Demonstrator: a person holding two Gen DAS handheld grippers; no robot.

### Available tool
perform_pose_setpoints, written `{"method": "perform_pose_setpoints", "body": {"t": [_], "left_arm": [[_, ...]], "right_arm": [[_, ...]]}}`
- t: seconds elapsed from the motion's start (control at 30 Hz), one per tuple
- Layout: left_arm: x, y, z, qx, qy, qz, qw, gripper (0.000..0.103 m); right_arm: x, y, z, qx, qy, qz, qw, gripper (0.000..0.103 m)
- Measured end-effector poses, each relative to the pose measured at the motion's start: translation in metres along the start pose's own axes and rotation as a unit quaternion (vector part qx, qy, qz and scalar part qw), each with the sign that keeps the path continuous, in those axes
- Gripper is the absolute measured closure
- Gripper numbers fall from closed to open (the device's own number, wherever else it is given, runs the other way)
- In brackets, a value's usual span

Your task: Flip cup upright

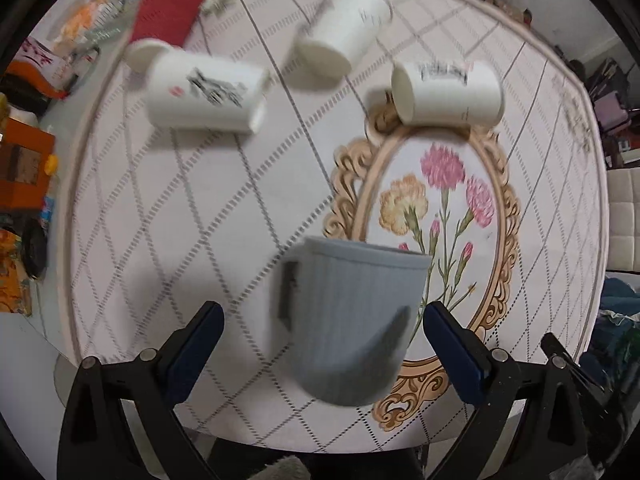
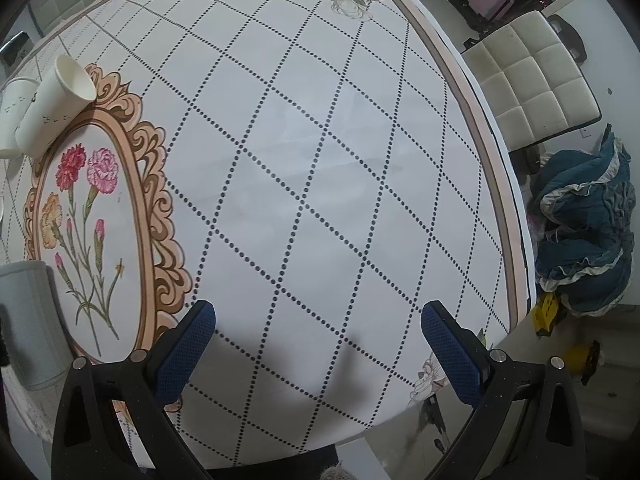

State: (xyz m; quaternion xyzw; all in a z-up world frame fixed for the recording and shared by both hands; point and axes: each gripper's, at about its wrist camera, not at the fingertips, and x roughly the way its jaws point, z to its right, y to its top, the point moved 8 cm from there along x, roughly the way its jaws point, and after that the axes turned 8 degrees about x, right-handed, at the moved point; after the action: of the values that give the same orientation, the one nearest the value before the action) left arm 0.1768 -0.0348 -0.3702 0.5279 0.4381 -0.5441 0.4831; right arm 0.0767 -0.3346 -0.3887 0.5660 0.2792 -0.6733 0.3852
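Note:
A grey ribbed cup (image 1: 352, 320) with a dark tag on its left side stands on the round table (image 1: 160, 220) with its wider end facing away from the camera. It sits between the fingers of my left gripper (image 1: 322, 320), which is open and not touching it. The same cup shows at the left edge of the right wrist view (image 2: 28, 320). My right gripper (image 2: 318, 320) is open and empty over bare tablecloth. Three white paper cups (image 1: 204, 94) (image 1: 340, 36) (image 1: 446, 94) lie on their sides further back, and a red cup (image 1: 168, 10) too.
The tablecloth has a dotted diamond grid and an oval flower frame (image 1: 440, 208). Boxes and clutter (image 1: 24, 168) stand at the left. A white padded chair (image 2: 536, 80) and a blue cloth heap (image 2: 584, 232) are beyond the table's right edge (image 2: 508, 220).

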Motion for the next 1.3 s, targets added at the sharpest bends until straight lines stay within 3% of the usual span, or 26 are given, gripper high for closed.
{"method": "perform_pose_setpoints", "body": {"t": [0.23,0.4,0.57,0.73,0.93,1.3], "left_arm": [[-0.039,-0.011,-0.054,0.028,0.105,0.067,0.9918,0.001],[-0.029,-0.031,-0.095,0.018,0.138,0.064,0.9881,0.001],[-0.011,-0.043,-0.124,-0.004,0.140,0.052,0.9888,0.001],[-0.003,-0.053,-0.142,-0.016,0.133,0.049,0.9898,0.001],[0.008,-0.058,-0.153,-0.018,0.126,0.045,0.9908,0.001],[0.024,-0.064,-0.163,-0.031,0.103,0.038,0.9935,0.000]], "right_arm": [[-0.018,-0.014,-0.032,-0.016,0.024,0.003,1.000,0.000],[-0.039,-0.027,-0.082,-0.048,0.062,-0.003,0.997,0.000],[-0.070,-0.042,-0.145,-0.100,0.097,0.006,0.990,0.000],[-0.079,-0.056,-0.199,-0.143,0.113,-0.012,0.983,0.000],[-0.063,-0.064,-0.227,-0.165,0.112,-0.049,0.979,0.001],[-0.037,-0.075,-0.258,-0.179,0.127,-0.109,0.969,0.022]]}}
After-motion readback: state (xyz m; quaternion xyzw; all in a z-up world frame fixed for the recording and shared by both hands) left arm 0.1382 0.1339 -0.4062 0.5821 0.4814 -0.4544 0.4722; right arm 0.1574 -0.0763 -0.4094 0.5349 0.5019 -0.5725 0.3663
